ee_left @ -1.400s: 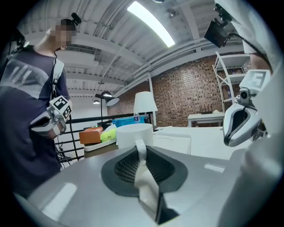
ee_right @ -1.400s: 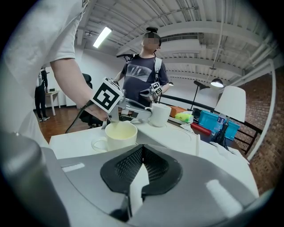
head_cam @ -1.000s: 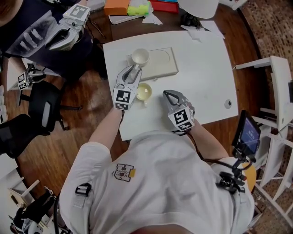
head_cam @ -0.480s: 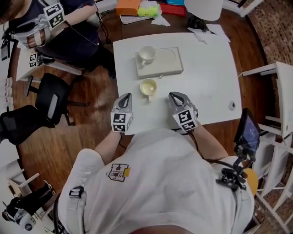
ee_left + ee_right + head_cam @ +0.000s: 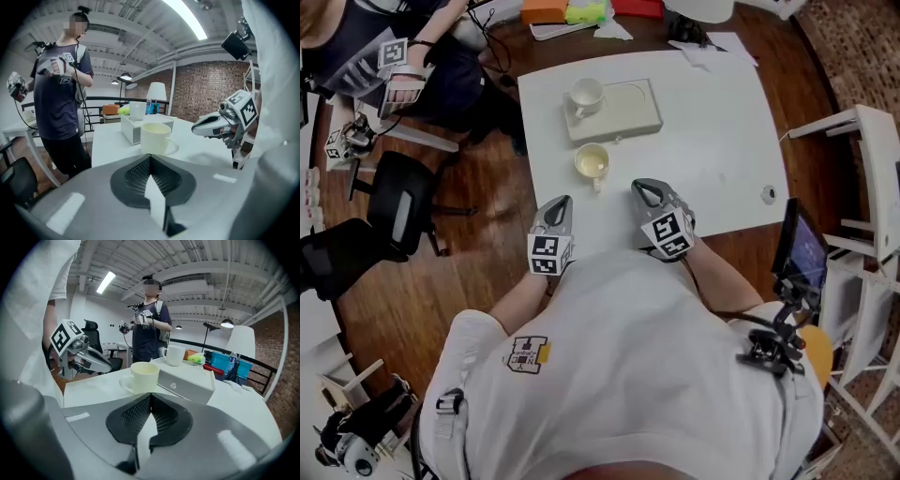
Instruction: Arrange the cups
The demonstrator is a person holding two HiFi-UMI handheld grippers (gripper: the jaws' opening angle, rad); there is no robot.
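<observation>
Left gripper (image 5: 560, 202) sits at the near edge of the table (image 5: 722, 141), jaws just closed up w/ nothing between them: parked, not working. Ahead, between the 2 grippers, the cream cup (image 5: 592, 161) stands upright on the table just in front of the grey tray (image 5: 636, 105), handle towards the person, prob. easy to grab. White cup (image 5: 586, 94) fills the tray's left hollow; right hollow is free, likely the cream cup's spot. Right gripper (image 5: 642, 188) also pressed together, empty, near the edge
</observation>
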